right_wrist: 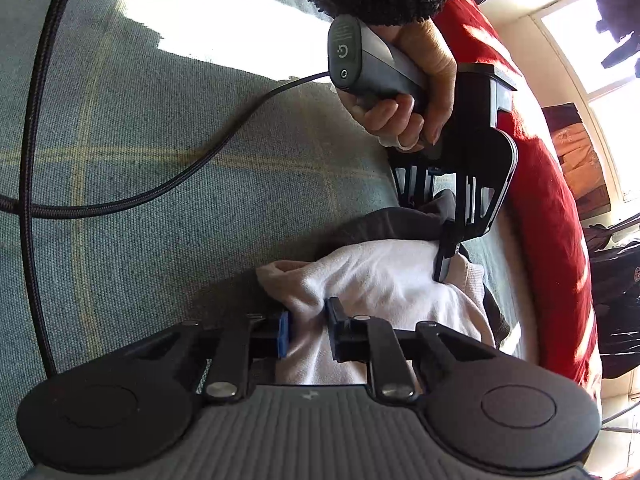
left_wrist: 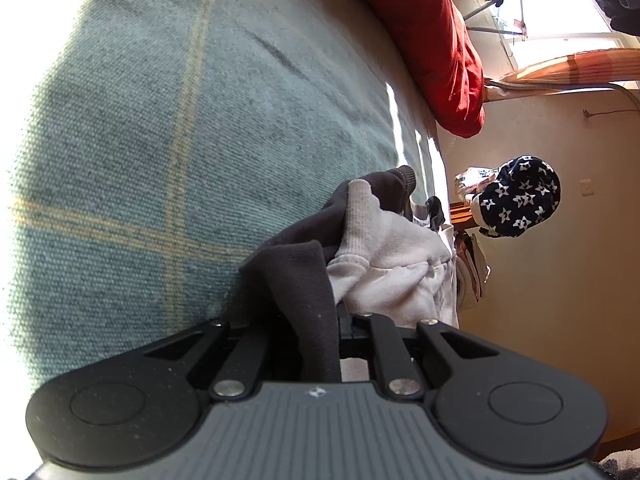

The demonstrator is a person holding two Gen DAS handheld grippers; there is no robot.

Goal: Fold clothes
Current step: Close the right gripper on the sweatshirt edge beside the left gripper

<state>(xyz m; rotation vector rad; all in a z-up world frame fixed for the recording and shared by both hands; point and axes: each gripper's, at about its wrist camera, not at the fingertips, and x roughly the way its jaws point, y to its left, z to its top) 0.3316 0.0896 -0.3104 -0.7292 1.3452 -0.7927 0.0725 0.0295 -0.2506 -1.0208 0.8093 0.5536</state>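
On a teal bed cover point(left_wrist: 140, 128) with yellow lines lies a small heap: a dark garment point(left_wrist: 296, 276) and a white garment point(right_wrist: 384, 280), touching. The left gripper point(left_wrist: 338, 320) has dark cloth running down between its fingers, which themselves are hidden, so their state cannot be told. The right gripper point(right_wrist: 306, 328) pinches a fold of the white garment. At 1 o'clock in the right view, a hand point(right_wrist: 416, 92) grips the other handle. A red blanket point(right_wrist: 552, 200) lies at 3 o'clock.
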